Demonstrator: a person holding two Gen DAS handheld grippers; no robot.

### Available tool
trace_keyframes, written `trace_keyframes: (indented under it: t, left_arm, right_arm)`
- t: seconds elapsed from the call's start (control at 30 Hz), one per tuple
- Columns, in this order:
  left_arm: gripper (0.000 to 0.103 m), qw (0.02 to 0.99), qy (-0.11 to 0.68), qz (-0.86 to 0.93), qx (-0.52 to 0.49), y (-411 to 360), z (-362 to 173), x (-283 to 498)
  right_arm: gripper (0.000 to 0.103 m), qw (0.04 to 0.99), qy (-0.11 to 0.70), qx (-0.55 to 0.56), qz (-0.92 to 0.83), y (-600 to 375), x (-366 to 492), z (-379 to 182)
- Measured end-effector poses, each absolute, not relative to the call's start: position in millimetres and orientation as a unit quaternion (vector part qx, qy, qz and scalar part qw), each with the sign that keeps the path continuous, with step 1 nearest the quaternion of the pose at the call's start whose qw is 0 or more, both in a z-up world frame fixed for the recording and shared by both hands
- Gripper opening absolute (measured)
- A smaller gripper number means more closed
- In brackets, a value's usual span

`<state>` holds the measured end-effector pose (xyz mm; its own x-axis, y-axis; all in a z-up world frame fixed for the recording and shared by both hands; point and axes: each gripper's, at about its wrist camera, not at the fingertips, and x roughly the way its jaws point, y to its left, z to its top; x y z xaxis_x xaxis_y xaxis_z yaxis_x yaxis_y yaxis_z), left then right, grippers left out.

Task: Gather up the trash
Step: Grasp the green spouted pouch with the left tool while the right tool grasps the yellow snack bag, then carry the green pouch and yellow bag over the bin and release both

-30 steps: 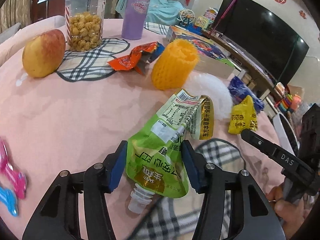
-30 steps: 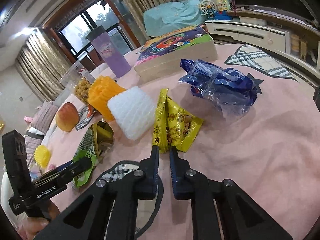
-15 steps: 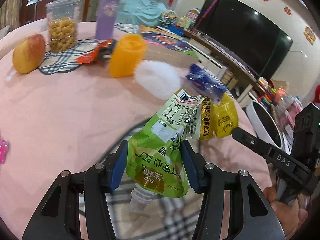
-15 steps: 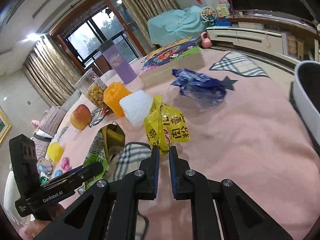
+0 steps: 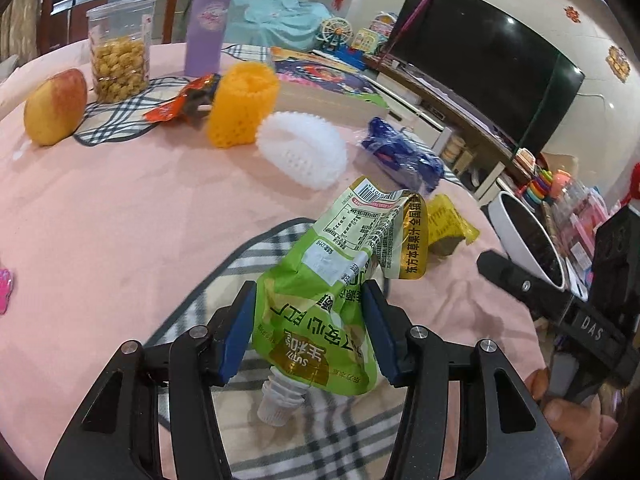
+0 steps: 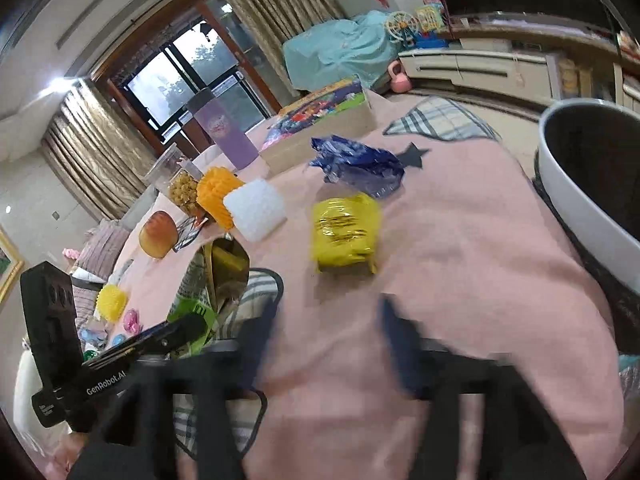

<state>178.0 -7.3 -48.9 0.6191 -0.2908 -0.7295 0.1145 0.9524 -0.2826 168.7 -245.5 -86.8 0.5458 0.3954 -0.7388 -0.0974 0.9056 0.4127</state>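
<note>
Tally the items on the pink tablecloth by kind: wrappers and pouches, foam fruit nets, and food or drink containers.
Wrappers and pouches: 4 (green, yellow, blue, orange)
Foam nets: 2 (orange, white)
Containers: 2 (jar, purple bottle)
Total: 8

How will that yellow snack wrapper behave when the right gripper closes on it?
The yellow wrapper looks crumpled and thin, so it will probably crush flat and weigh almost nothing. Its glossy film may slip between the pads. Lying loose on the pink tablecloth, it could slide away if nudged rather than pinched.
</note>
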Motion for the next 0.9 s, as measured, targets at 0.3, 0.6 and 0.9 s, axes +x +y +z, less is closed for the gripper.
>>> trace_keyframes:
  t: [0.3, 0.6, 0.9]
  left_arm:
    - [0.052, 0.889, 0.429, -0.111, -0.111, 0, -57, 178]
    - [0.052, 0.888, 0.430, -0.123, -0.110, -12, -56, 177]
    - [0.052, 0.886, 0.429, -0.149, -0.092, -49, -49, 177]
  right_arm:
    - [0.079, 0.866, 0.473, 0.114, 0.114, -226, 209, -109]
    - [0.030, 0.863, 0.472, 0.141, 0.114, -242, 204, -112]
    - [0.030, 0.868, 0.454, 0.168, 0.110, -276, 175, -89]
